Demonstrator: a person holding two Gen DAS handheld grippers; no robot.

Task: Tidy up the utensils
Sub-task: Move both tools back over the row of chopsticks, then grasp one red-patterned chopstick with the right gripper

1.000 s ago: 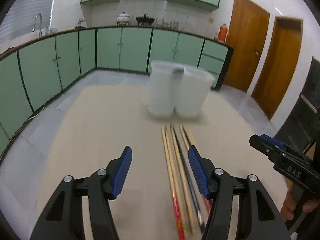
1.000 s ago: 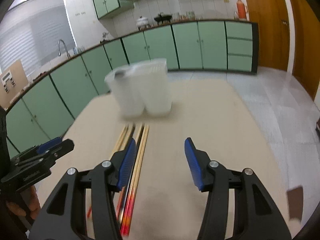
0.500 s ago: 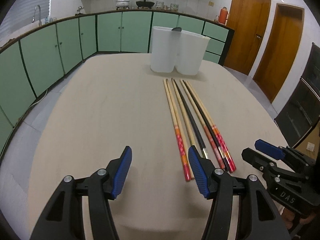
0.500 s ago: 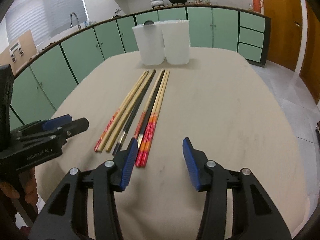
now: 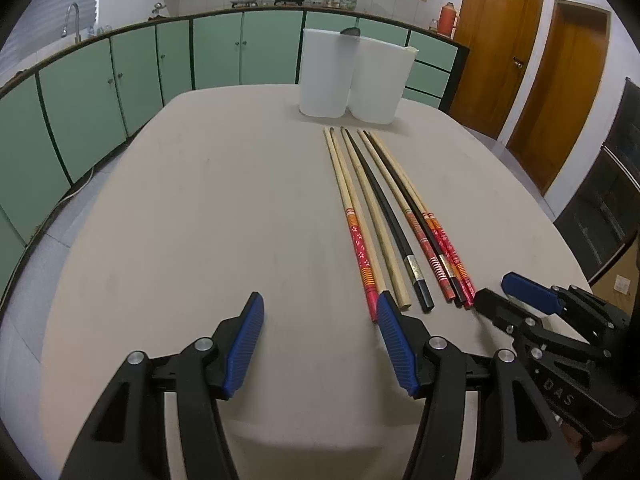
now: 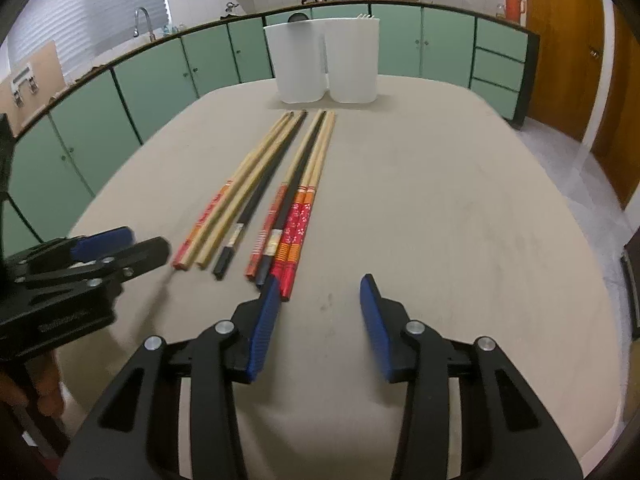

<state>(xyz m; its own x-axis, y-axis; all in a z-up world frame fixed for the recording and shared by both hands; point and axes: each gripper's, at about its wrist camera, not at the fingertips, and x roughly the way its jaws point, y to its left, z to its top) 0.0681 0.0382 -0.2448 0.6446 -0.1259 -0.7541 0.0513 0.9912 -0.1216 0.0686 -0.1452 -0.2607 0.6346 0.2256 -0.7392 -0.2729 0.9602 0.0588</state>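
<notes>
So this looks like the approach step: nothing's picked up yet. The chopsticks [image 5: 384, 216] lie in a row mid-frame on the surface [image 5: 200, 208], ends pointing at two white containers [image 5: 356, 76] at upper centre. Left gripper [image 5: 318, 344] fingers sit moderately wide, empty. Right gripper [image 6: 318, 320] fingers are closing on nothing. Next move, I'd guess: slide onto one stick's near end.

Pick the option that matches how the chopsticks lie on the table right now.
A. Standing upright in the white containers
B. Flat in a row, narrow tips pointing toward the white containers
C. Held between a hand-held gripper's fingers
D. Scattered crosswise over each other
B: the chopsticks lie flat side by side on the table, with their thin tips toward the two white containers and their decorated ends nearest the cameras.
</notes>
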